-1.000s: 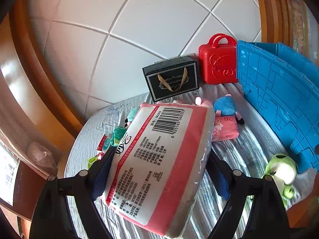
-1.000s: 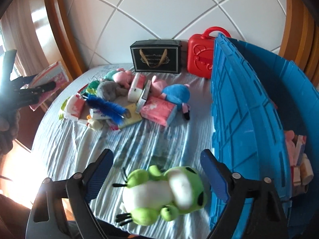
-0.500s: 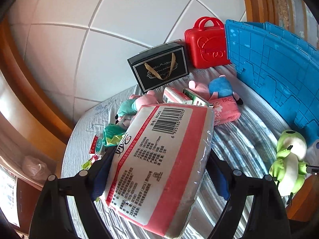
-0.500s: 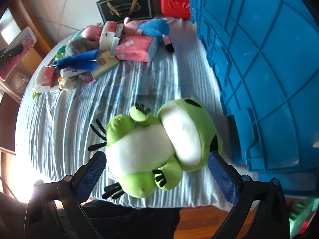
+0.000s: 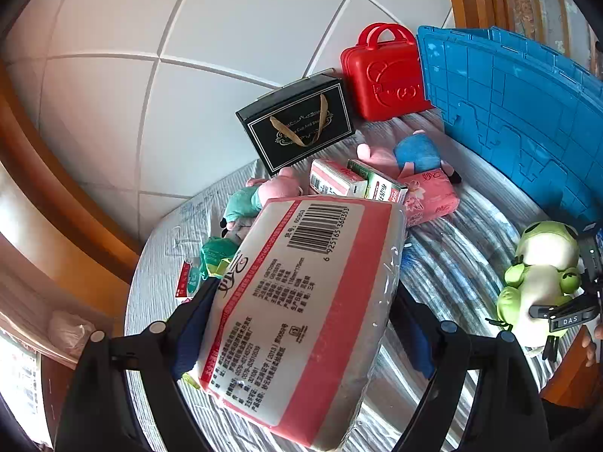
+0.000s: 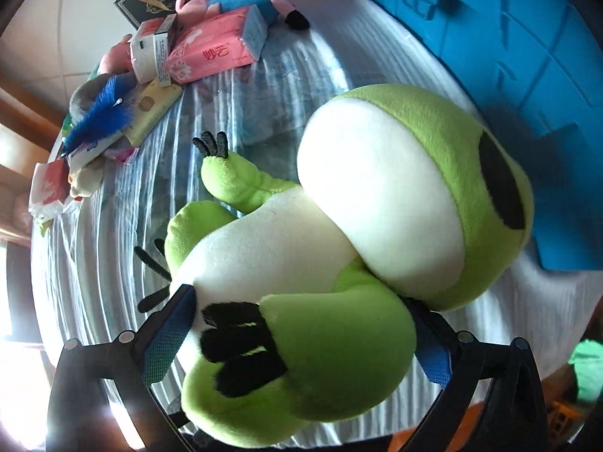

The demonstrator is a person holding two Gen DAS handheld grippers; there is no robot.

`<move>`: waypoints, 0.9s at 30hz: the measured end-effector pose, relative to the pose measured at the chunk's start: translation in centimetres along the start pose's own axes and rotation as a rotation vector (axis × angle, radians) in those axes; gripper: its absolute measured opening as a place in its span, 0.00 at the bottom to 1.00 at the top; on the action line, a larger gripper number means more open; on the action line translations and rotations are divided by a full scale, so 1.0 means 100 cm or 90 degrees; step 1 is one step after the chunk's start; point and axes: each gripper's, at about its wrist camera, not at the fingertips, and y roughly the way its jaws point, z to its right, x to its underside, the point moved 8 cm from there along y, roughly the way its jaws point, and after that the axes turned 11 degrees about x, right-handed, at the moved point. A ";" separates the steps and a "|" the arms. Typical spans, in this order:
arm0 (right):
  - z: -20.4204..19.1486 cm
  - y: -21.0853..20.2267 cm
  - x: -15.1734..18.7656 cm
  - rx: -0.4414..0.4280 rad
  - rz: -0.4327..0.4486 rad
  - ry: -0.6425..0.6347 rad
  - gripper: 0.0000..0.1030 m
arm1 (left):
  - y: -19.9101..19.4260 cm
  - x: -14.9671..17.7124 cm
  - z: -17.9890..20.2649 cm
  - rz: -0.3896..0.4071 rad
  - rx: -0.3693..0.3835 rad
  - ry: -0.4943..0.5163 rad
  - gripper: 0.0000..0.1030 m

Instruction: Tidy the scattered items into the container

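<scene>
The blue container (image 5: 527, 113) stands at the far right of my striped desk (image 5: 452, 263). My left tool (image 5: 301, 324) is clamped on a pink tissue pack (image 5: 301, 301); my right tool (image 6: 301, 331), jaws just spread wide, straddles the green frog plush (image 6: 339, 245) lying beside the container.

The pink tissue pack (image 5: 301, 309) at centre frame carries a barcode numbered 6 925165 360353. At the right edge, a black hand-held gripper (image 5: 565, 314) bears a "DAS" label. Other print is too small to read.
</scene>
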 end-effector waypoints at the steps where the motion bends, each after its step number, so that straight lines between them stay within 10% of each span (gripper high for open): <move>1: -0.005 0.003 -0.003 0.007 0.002 -0.011 1.00 | -0.001 0.000 -0.001 0.000 -0.002 0.000 0.84; 11: -0.035 -0.039 -0.024 0.031 0.068 -0.117 0.53 | -0.006 0.003 -0.007 0.013 -0.004 -0.022 0.84; 27: -0.057 -0.147 -0.057 0.026 0.190 -0.181 0.50 | -0.032 -0.006 -0.011 0.062 -0.025 -0.057 0.84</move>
